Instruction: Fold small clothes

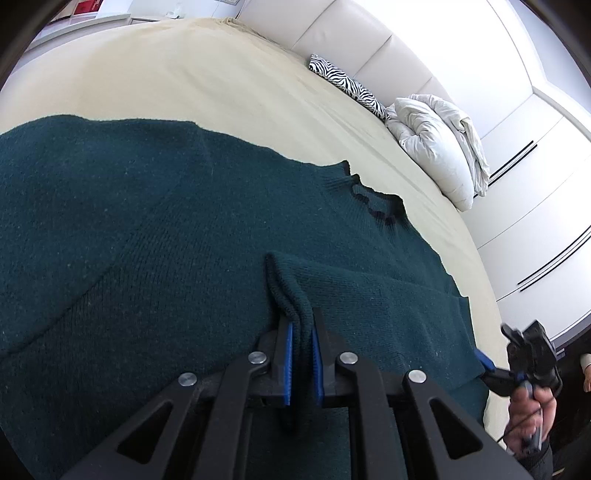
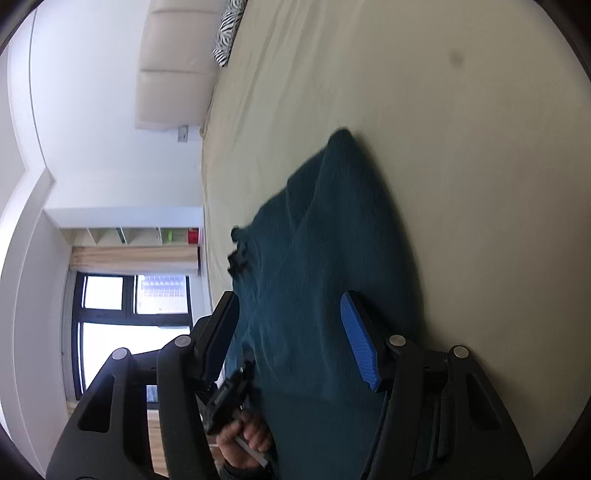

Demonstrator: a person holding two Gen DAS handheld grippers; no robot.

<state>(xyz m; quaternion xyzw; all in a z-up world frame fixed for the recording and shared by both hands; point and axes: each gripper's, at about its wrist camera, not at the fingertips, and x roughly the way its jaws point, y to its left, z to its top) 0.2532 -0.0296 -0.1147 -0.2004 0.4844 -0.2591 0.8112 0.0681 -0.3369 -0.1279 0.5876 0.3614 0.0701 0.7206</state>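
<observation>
A dark green knitted sweater [image 1: 147, 229] lies spread on a cream bed sheet [image 1: 207, 81]. Its neckline [image 1: 373, 203] points toward the far right. My left gripper [image 1: 302, 354] is shut on the ribbed cuff of a sleeve [image 1: 284, 291] lifted over the sweater's body. My right gripper [image 1: 487, 365] shows in the left wrist view at the sweater's right edge. In the right wrist view my right gripper [image 2: 295, 332] has its jaws wide apart around the sweater [image 2: 321, 236], with the blue pad [image 2: 360, 347] beside the fabric. The left gripper [image 2: 229, 398] and hand show low in that view.
A zebra-print cushion [image 1: 347, 83] and a crumpled white duvet [image 1: 436, 140] lie at the head of the bed by the padded headboard [image 1: 351, 33]. White wardrobe doors [image 1: 535, 206] stand to the right. A window [image 2: 133, 306] and shelves [image 2: 147, 236] show in the right wrist view.
</observation>
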